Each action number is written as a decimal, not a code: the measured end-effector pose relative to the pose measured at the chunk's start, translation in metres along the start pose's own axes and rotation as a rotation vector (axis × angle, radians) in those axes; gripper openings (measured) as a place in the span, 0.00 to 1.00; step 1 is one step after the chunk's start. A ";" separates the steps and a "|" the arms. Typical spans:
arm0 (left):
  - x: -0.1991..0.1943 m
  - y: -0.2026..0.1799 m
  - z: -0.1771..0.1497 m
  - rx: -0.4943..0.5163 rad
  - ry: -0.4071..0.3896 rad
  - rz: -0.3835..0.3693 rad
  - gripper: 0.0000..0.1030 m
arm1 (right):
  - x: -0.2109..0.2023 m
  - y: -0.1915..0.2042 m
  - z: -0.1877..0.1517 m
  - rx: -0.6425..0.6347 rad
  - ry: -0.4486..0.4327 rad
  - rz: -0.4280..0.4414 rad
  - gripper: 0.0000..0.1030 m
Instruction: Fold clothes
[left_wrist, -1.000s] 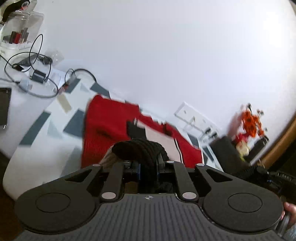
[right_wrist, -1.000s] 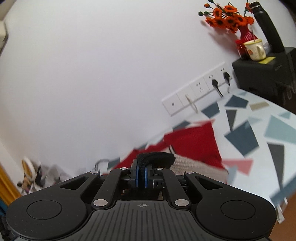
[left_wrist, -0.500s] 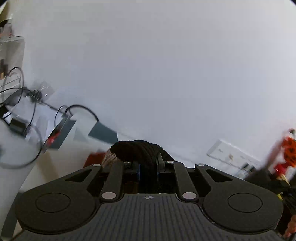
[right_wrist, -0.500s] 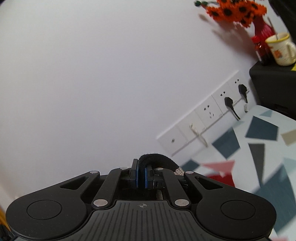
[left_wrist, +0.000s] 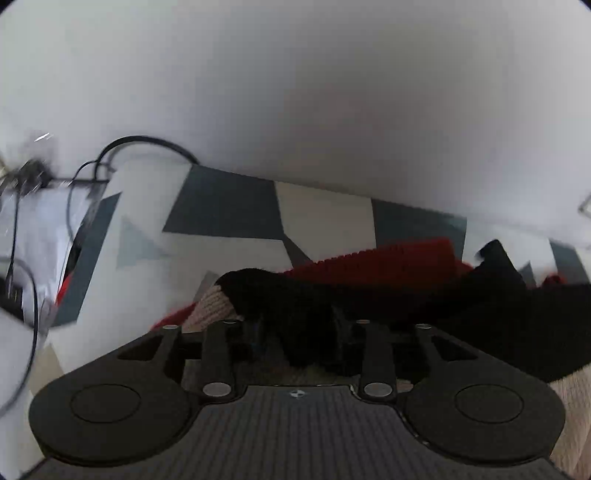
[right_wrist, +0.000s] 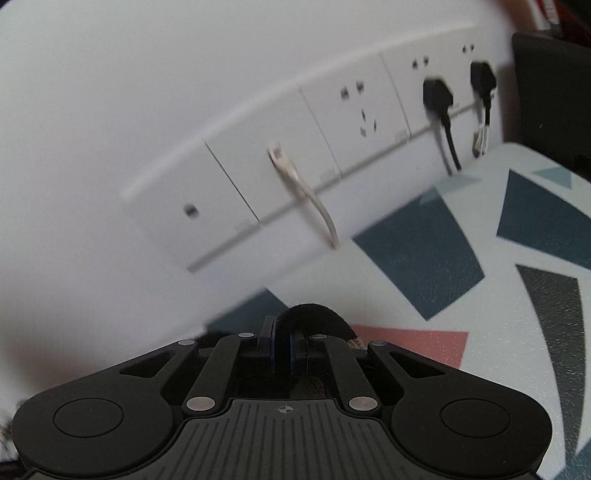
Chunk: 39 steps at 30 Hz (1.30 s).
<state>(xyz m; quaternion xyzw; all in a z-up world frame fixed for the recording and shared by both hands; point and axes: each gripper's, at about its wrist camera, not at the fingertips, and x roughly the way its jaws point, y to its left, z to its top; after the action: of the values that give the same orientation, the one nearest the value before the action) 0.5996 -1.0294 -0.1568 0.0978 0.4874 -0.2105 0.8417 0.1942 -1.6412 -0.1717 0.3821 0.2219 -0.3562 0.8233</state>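
Tabletop (left_wrist: 325, 210) w/ geometric print carries the knit sweater (left_wrist: 388, 258), red/black/beige, heaped by the wall. Soft, limp, light, stretchy knit; best taken at the ribbed black hem. Left hand-held gripper (left_wrist: 299, 332): jaws opening, hem between. Right hand-held gripper (right_wrist: 282, 350): clamped on hem.
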 end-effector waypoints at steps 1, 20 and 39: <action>-0.004 0.001 0.006 0.026 0.010 -0.013 0.37 | 0.002 -0.001 0.000 0.016 0.024 -0.011 0.13; -0.160 0.064 -0.236 -0.292 -0.173 -0.022 0.83 | -0.243 -0.040 -0.153 0.388 -0.135 -0.115 0.70; -0.117 0.068 -0.236 -0.636 -0.153 -0.112 0.18 | -0.193 -0.023 -0.191 0.542 -0.110 -0.256 0.25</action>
<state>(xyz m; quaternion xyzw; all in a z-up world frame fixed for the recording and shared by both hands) 0.3952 -0.8509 -0.1785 -0.2127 0.4685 -0.1005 0.8516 0.0341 -1.4202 -0.1757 0.5369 0.1204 -0.5234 0.6506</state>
